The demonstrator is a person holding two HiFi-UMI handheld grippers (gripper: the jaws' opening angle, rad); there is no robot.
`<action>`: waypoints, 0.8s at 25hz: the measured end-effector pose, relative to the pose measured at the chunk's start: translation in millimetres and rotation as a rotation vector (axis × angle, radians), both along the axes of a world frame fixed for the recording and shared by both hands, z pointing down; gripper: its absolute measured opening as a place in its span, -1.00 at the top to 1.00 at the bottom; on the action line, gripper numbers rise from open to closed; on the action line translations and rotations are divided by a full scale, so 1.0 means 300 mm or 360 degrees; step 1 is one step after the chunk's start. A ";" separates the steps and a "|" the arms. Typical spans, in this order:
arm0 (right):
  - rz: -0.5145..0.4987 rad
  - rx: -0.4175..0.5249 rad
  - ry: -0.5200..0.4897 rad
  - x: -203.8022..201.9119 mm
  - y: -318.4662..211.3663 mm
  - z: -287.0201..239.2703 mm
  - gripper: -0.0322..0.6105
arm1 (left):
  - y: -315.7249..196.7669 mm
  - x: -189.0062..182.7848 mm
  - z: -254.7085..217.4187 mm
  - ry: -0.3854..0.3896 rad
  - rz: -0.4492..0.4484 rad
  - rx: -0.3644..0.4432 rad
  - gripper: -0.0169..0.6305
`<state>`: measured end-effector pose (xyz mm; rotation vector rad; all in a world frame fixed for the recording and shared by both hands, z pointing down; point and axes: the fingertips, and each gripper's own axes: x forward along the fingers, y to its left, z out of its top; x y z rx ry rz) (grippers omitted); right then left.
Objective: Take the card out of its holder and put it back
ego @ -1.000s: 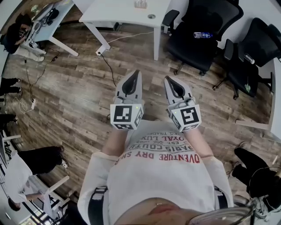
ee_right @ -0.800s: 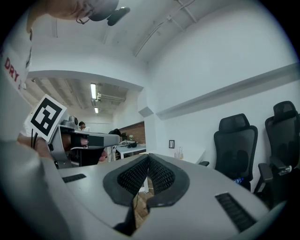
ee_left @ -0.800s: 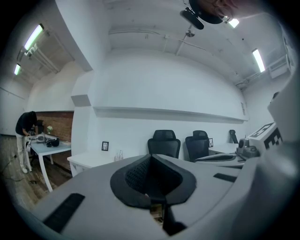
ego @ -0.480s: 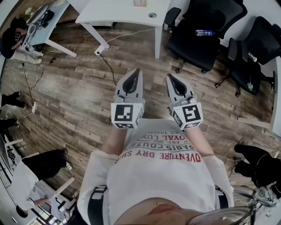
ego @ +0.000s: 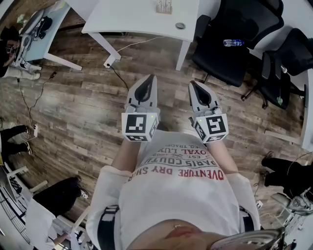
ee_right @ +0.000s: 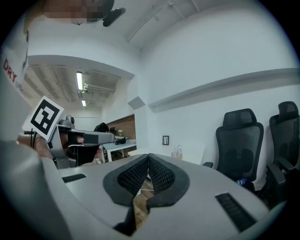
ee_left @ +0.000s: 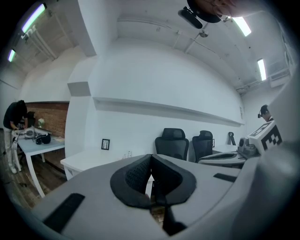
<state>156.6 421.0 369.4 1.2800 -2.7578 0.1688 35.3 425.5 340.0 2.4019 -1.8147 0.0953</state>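
Card holder may be the small clear stand (ego: 164, 6) on the white desk (ego: 132, 19), but it is too small to be sure. It sits well away from both tongs. The left gripper (ego: 151, 78) is closed with nothing in it. The right gripper (ego: 192, 83) is closed and empty too. Both are side by side above the wooden floor (ego: 83, 107), pointing toward the desk. A black chair (ego: 230, 53) stands beside the desk

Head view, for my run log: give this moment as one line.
left gripper: shut, empty | right gripper: shut, empty | both: above wooden floor, pointed toward white desk
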 end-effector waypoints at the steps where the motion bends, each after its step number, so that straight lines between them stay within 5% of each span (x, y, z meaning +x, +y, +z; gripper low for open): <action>1: 0.0009 -0.0003 0.0003 -0.041 -0.033 0.000 0.82 | -0.035 -0.046 0.000 0.0008 0.0006 -0.0004 0.87; 10: -0.0014 0.0014 0.0046 -0.391 -0.241 0.006 0.82 | -0.247 -0.450 0.001 0.0086 -0.0047 0.0010 0.87; 20: -0.0105 -0.0041 0.0051 -0.565 -0.442 0.043 0.82 | -0.386 -0.644 0.071 0.0160 -0.0176 -0.0046 0.87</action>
